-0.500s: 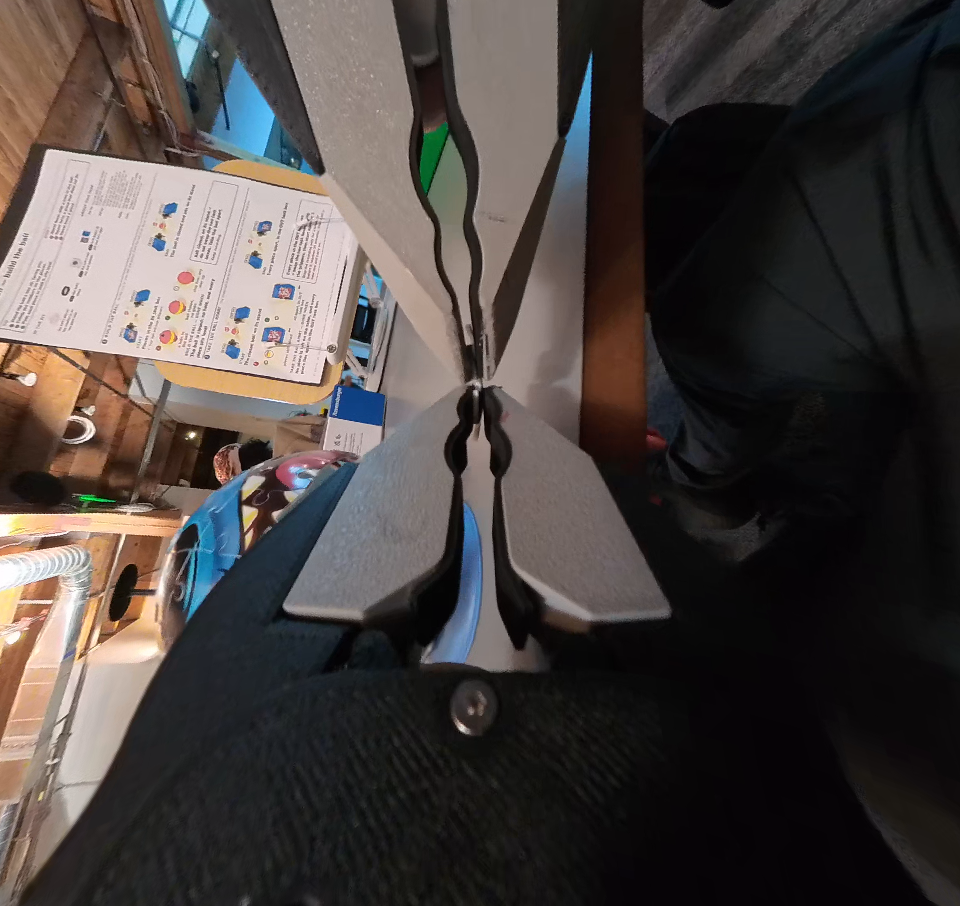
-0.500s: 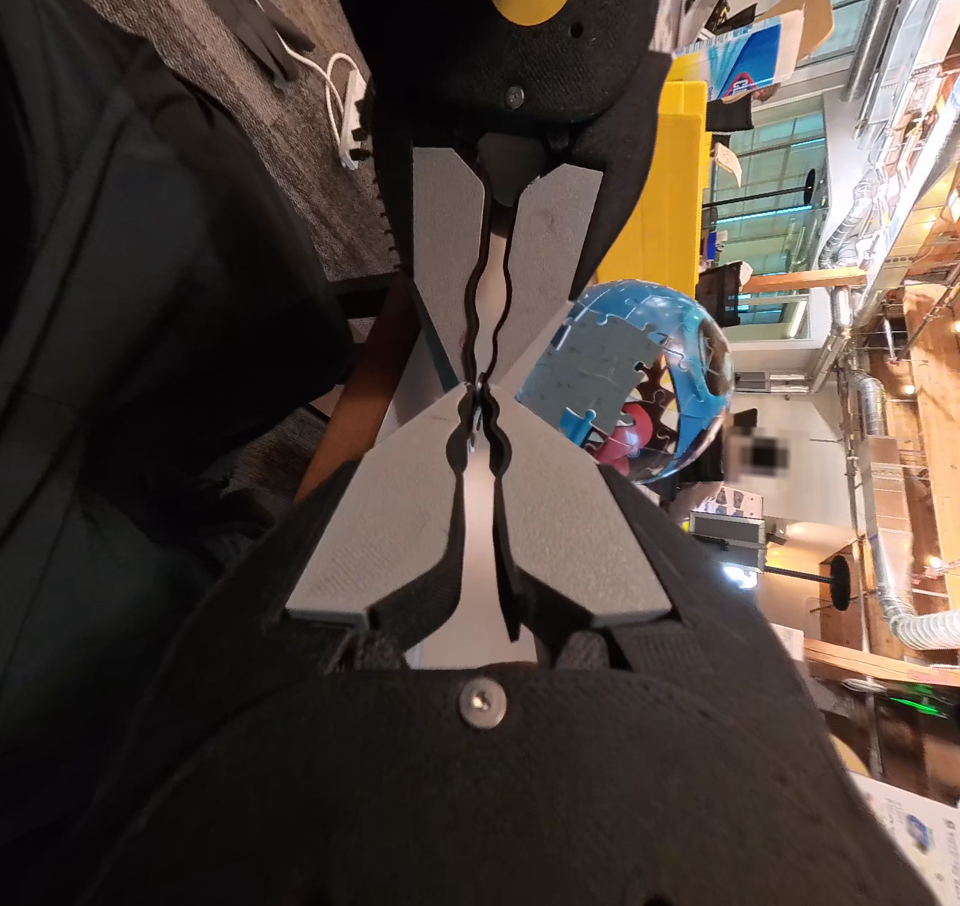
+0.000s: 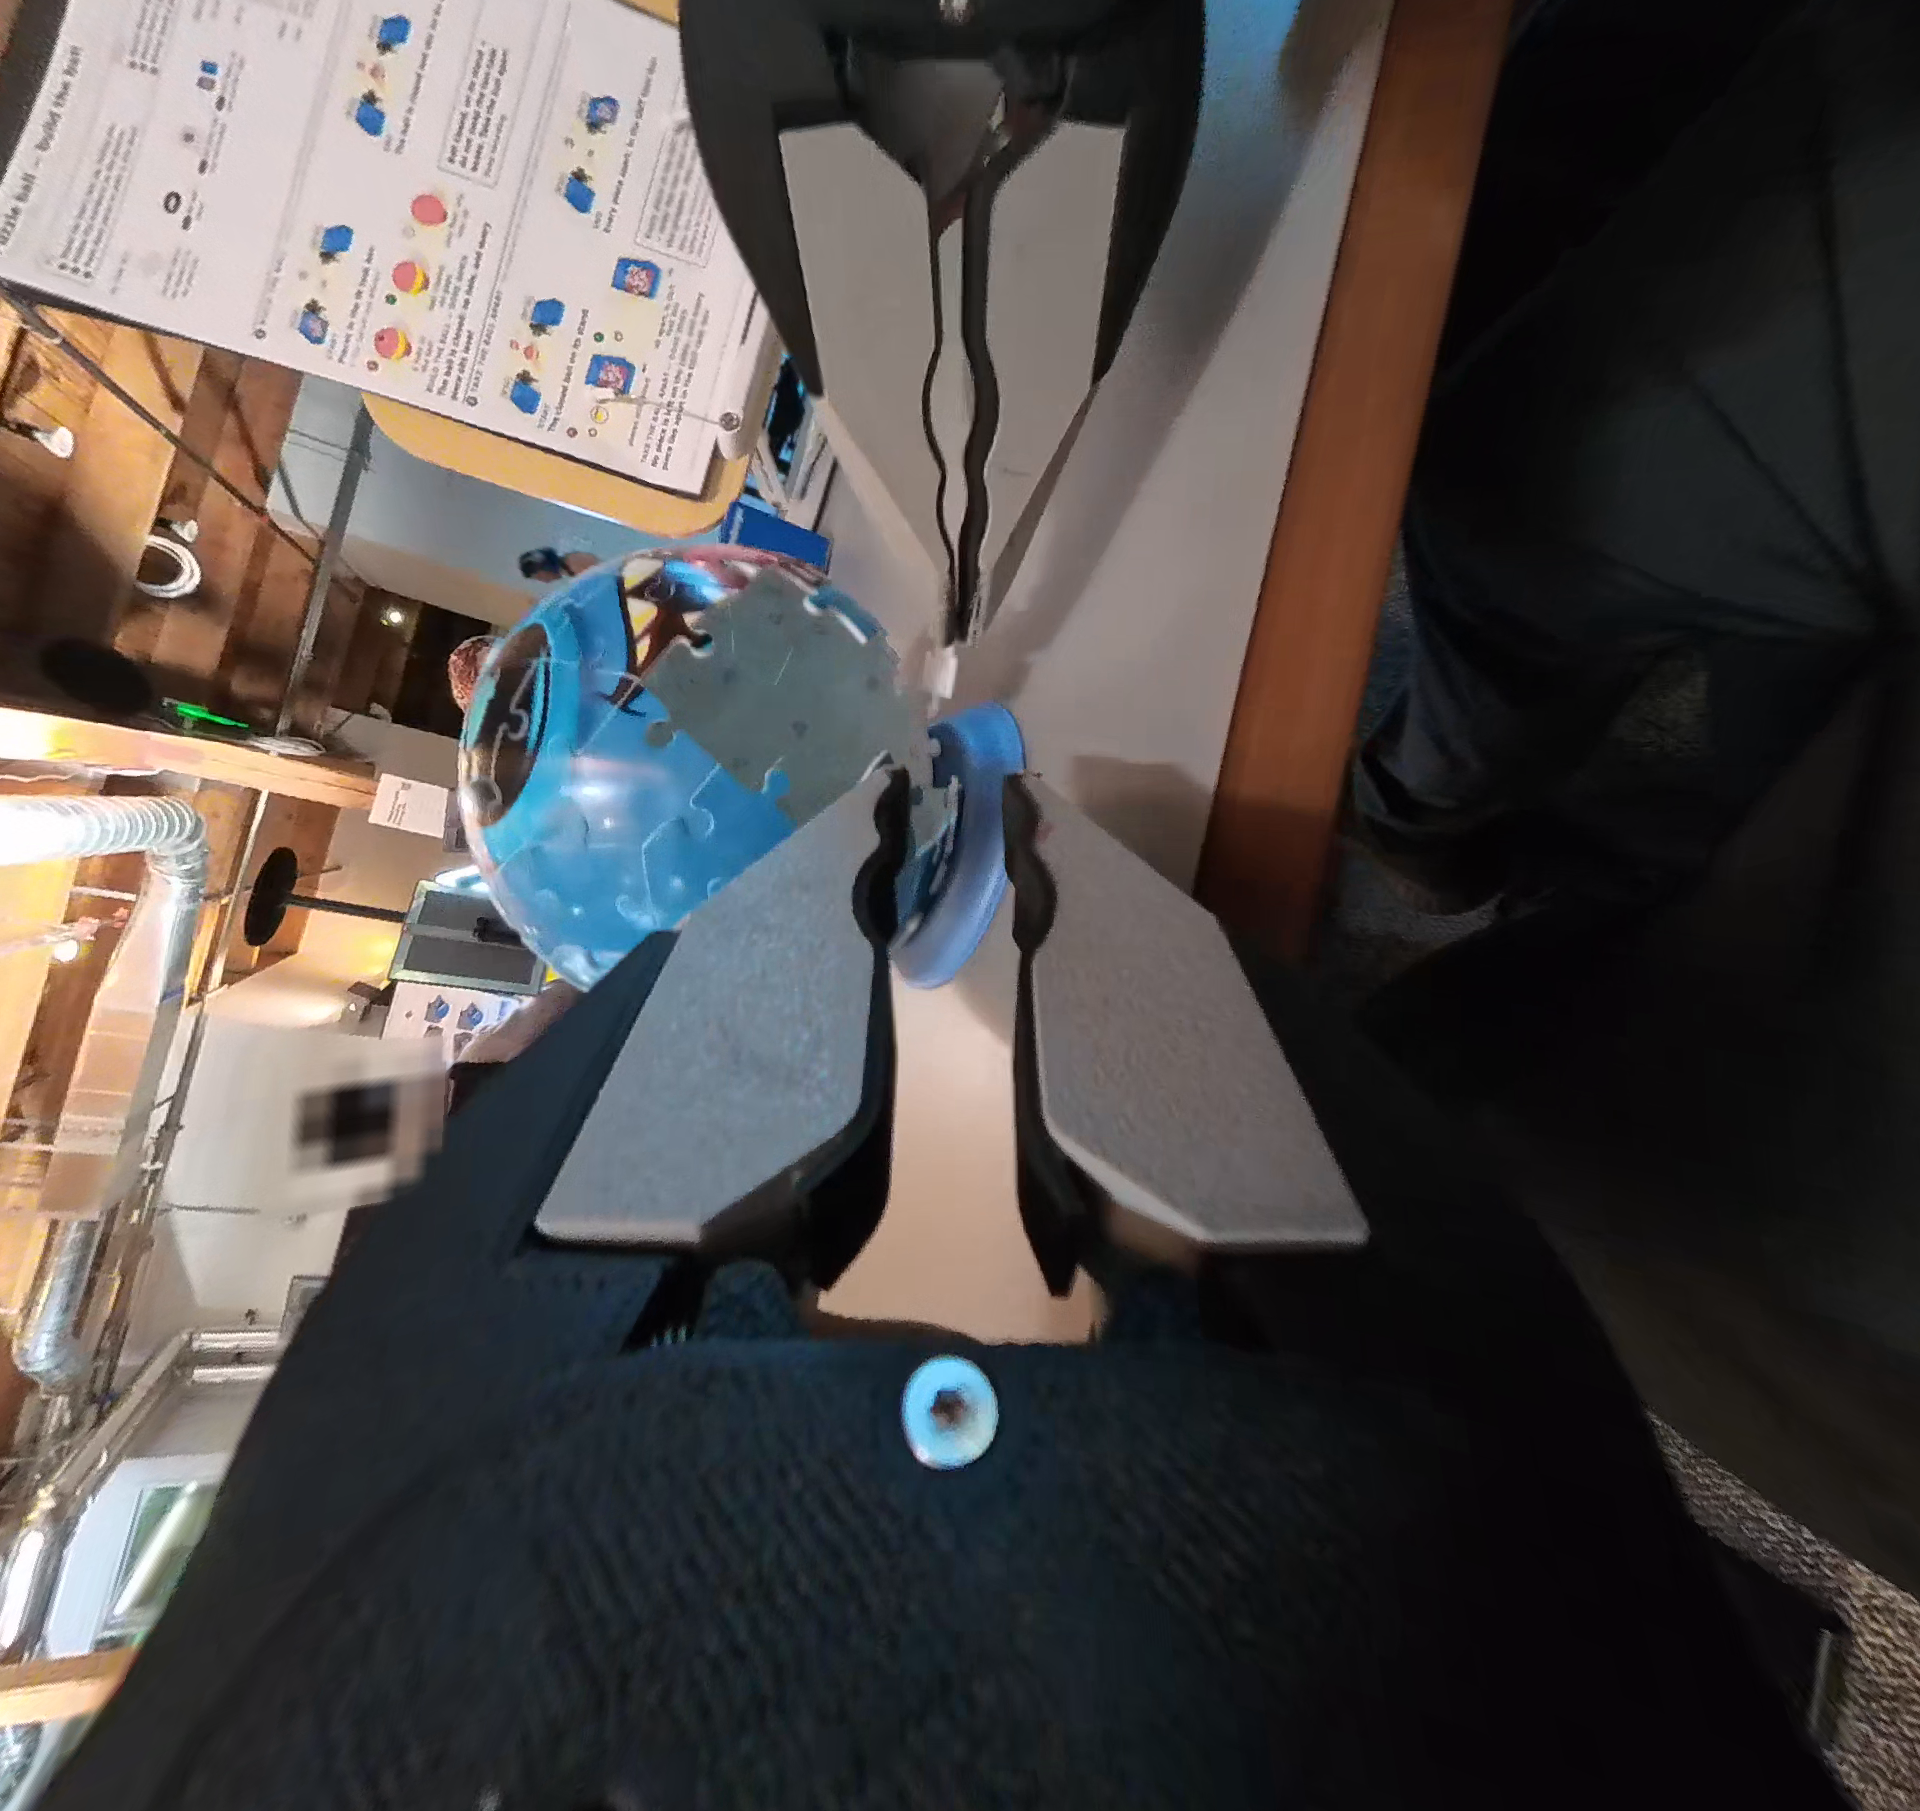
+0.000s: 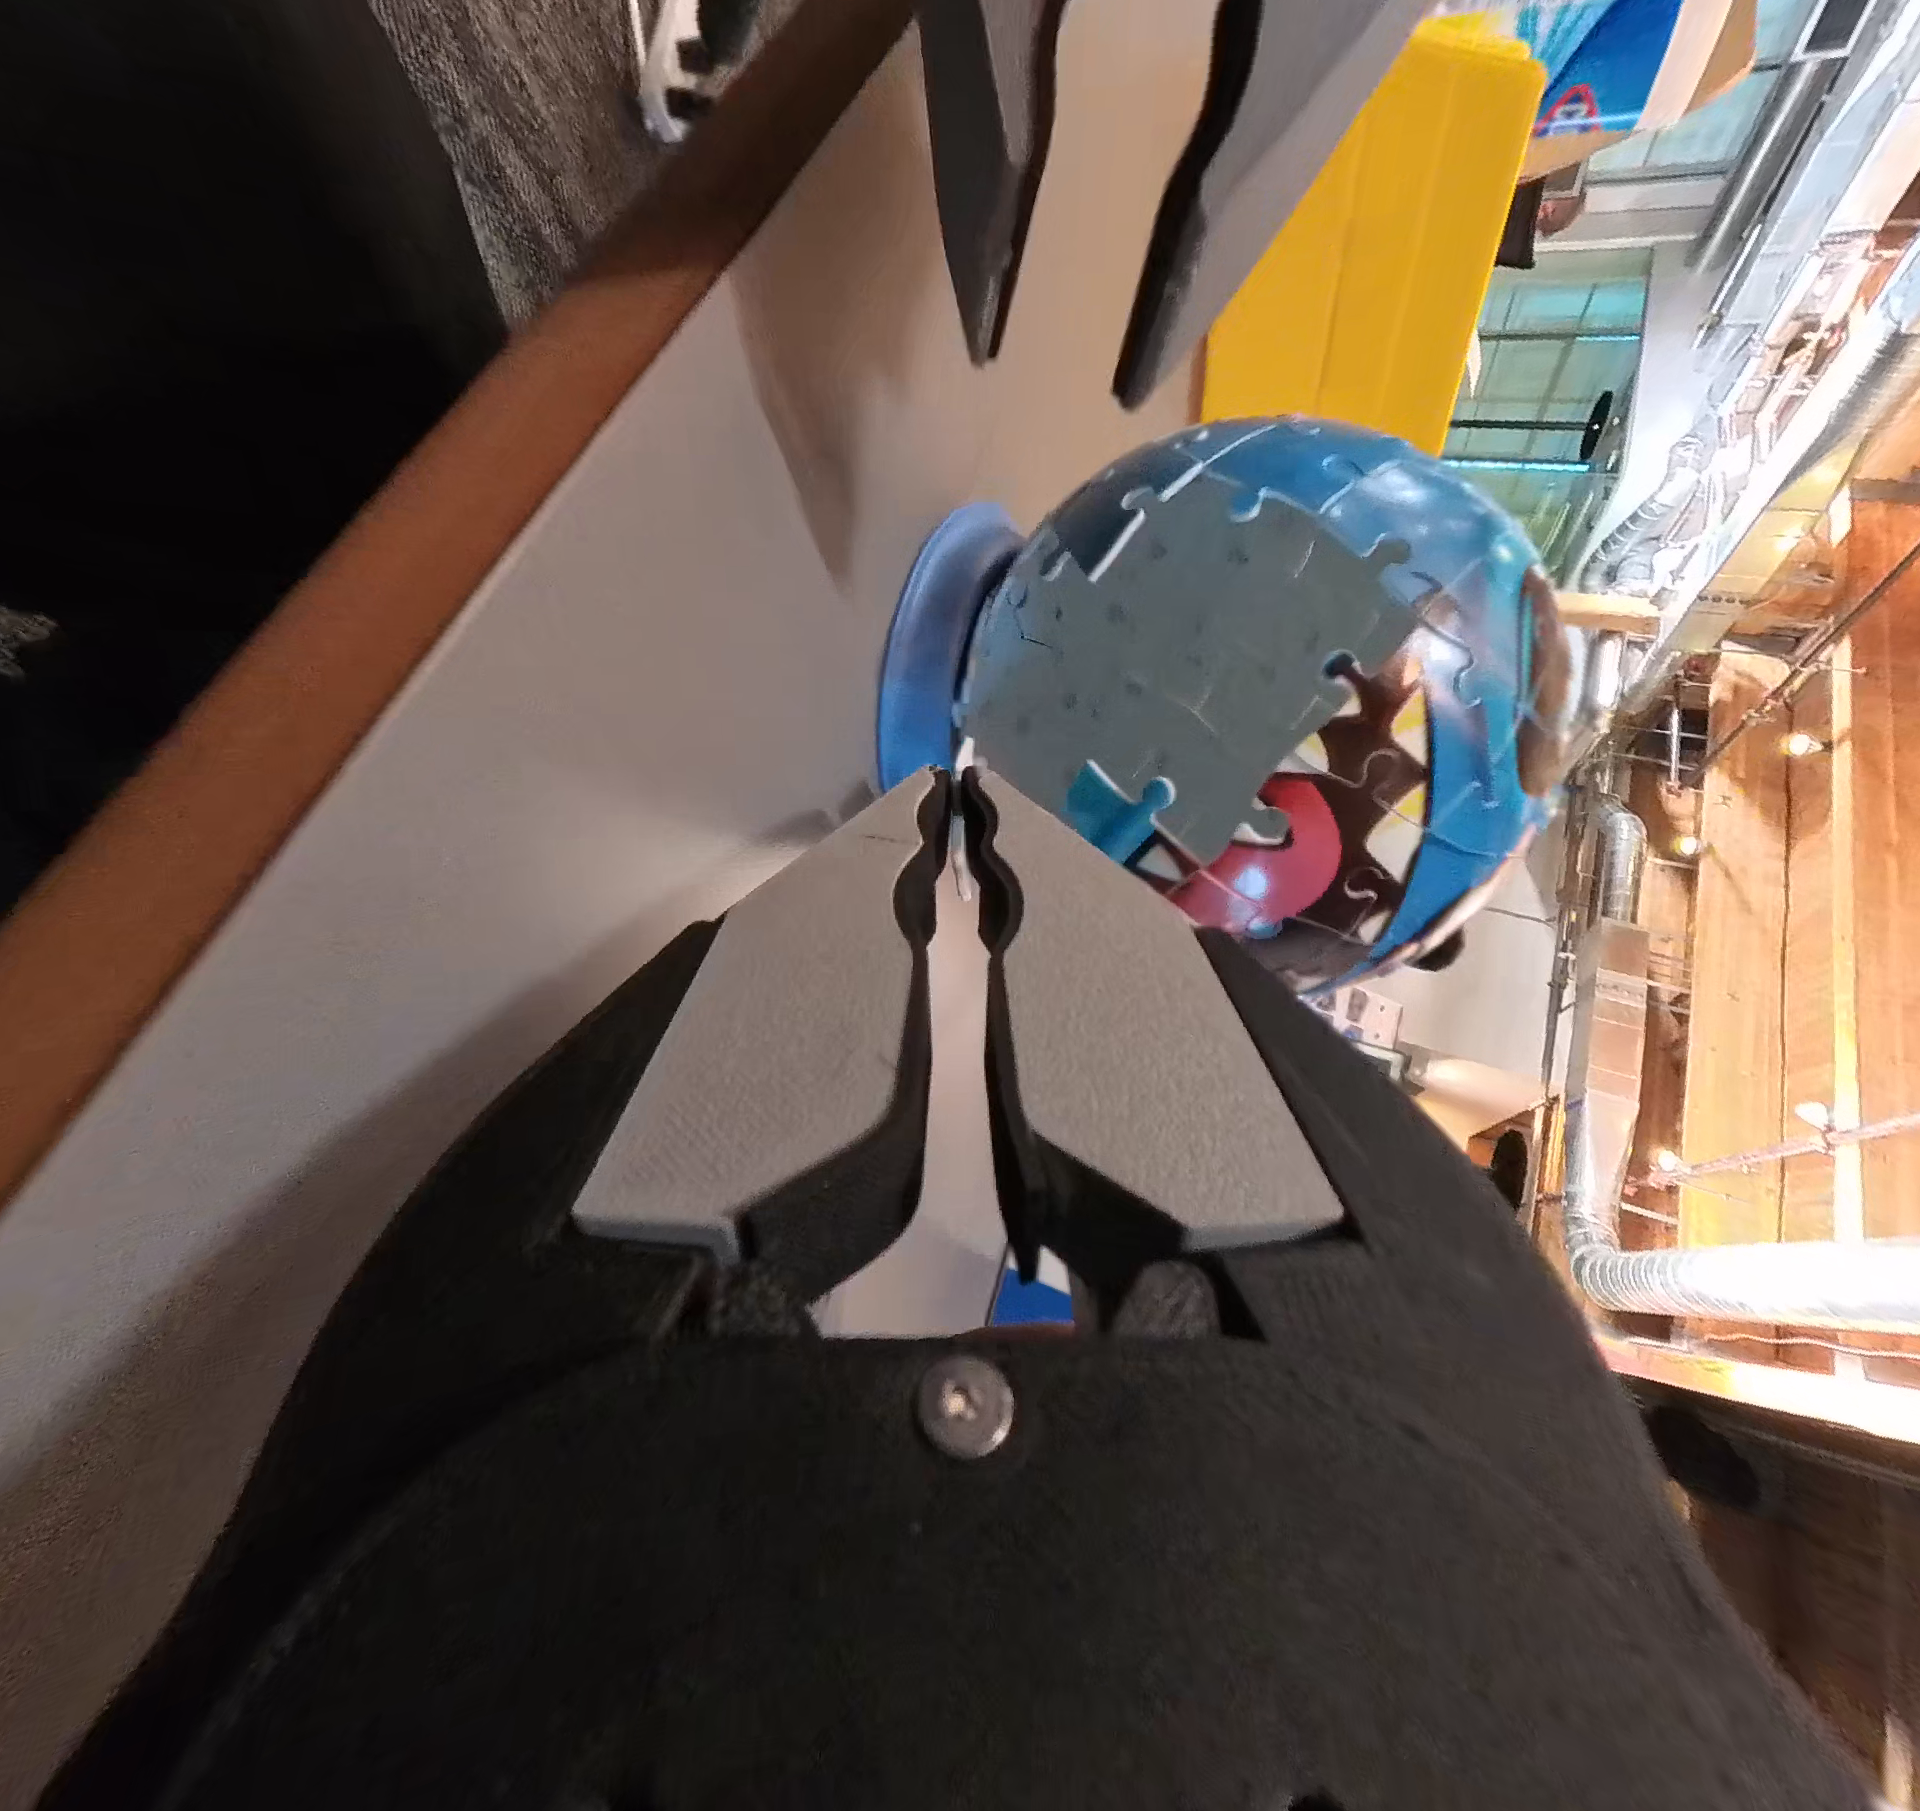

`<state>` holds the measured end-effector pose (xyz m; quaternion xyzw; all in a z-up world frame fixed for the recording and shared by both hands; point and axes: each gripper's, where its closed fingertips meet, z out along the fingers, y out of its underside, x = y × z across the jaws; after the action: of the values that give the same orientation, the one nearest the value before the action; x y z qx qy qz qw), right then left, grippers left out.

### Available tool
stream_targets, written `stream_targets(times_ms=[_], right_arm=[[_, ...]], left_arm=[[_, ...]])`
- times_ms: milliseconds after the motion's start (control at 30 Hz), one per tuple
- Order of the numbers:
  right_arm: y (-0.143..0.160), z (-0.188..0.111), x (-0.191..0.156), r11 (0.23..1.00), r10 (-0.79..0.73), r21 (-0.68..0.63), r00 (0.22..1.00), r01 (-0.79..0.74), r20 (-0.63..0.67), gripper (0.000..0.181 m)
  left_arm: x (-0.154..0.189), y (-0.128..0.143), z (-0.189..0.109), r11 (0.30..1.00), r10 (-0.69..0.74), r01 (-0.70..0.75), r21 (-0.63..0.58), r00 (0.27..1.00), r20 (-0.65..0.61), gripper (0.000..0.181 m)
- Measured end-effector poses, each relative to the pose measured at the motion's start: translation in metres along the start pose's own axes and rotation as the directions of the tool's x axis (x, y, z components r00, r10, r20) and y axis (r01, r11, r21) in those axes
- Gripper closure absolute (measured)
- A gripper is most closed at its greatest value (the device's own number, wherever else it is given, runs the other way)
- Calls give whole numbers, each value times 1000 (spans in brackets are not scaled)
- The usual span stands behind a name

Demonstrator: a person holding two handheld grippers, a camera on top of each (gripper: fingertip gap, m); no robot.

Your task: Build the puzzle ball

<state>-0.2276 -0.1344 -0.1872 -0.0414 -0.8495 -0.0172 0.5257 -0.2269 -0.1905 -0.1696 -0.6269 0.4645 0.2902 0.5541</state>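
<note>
The puzzle ball [image 3: 675, 753] is a blue and grey sphere with an open gap, resting on a blue stand [image 3: 982, 753] on the white table [image 3: 1143, 514]. My left gripper [image 3: 951, 790] is open and empty, its tips just before the stand. My right gripper [image 3: 956, 629] faces it from above in this view, shut on a small pale puzzle piece [image 3: 940, 672]. In the right wrist view my right gripper [image 4: 951, 785] pinches the piece [image 4: 964, 862] edge-on beside the ball [image 4: 1247, 701] and stand [image 4: 925, 639]. The open left gripper [image 4: 1060, 369] hangs farther off.
The table has a wooden edge [image 4: 520, 390]. A person in dark clothing [image 3: 1662, 514] sits behind it. An instruction sheet on a board [image 3: 364, 182] stands beyond the ball. A yellow block [image 4: 1371, 234] and a white power strip on the carpet [image 4: 665, 47] lie farther away. One gripper's finger ends stand about 6 cm off the other's.
The grippers were tip to tip, both shut. Now the left gripper has opened and drawn back. The right gripper keeps the piece and sits close to the ball.
</note>
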Motion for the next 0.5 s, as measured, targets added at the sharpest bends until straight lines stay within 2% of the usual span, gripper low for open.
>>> stream_targets(times_ms=[233, 500], right_arm=[[3, 23, 0, 999, -35, 19, 999, 34, 22, 181], [4, 28, -2, 998, -59, 28, 997, 58, 47, 181]], left_arm=[[9, 9, -3, 1000, -7, 7, -10, 1000, 4, 170], [3, 5, -5, 999, -23, 23, 30, 1000, 8, 172]])
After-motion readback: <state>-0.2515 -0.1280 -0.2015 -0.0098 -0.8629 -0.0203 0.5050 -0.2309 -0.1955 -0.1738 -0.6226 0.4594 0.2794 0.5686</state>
